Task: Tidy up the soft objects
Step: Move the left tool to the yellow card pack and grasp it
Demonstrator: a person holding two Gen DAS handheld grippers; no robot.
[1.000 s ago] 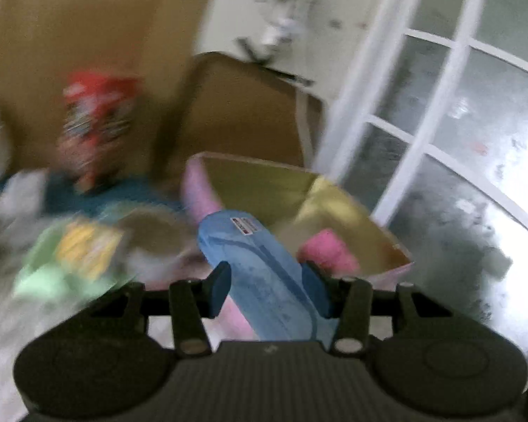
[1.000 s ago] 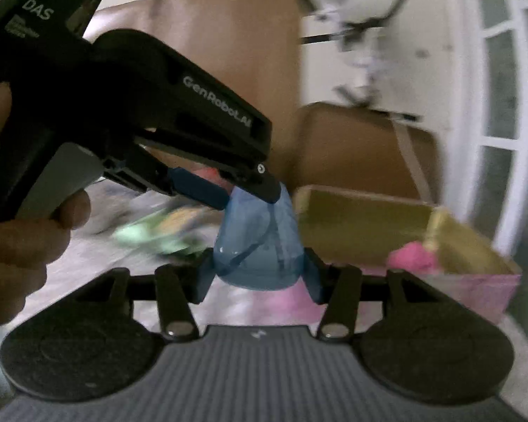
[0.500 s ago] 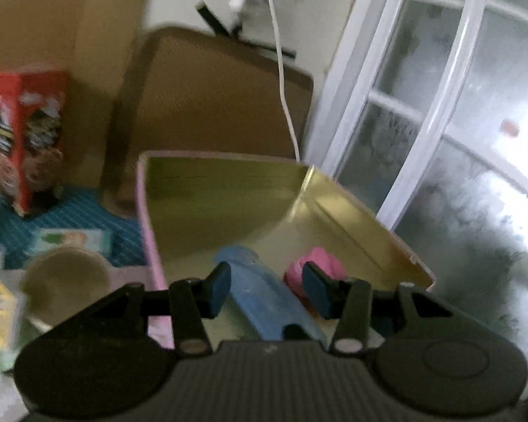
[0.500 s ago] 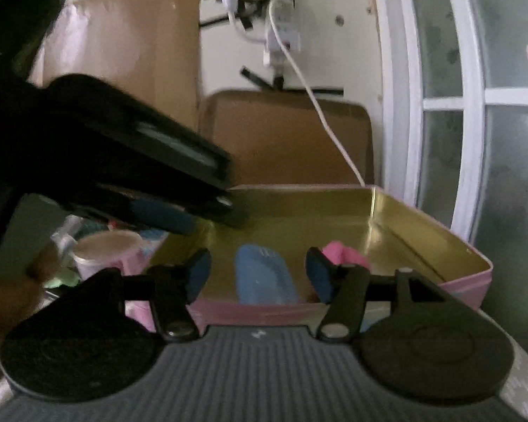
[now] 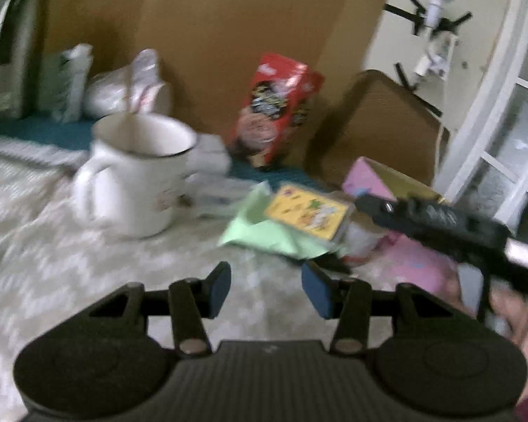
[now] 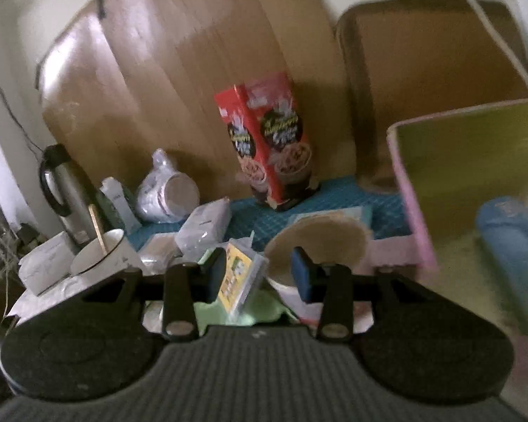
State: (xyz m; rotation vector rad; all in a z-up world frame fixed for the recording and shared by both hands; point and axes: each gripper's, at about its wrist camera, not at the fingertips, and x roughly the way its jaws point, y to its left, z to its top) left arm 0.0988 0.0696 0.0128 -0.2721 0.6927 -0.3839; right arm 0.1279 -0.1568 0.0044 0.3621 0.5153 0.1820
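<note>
Left gripper [image 5: 265,290] hangs over the pale patterned cloth [image 5: 52,246], its blue pads spread with nothing between them. Ahead of it stands a white mug [image 5: 137,176], a red cereal box [image 5: 276,112] behind that, and a yellow card pack [image 5: 308,214] lying on a green cloth [image 5: 264,239]. Right gripper [image 6: 260,274] is empty too, jaws closing, the card pack and a round tan lid [image 6: 320,239] just beyond its tips. Off to the right, the blue soft roll [image 6: 510,246] lies inside the pink tin [image 6: 415,211], against its gold floor.
</note>
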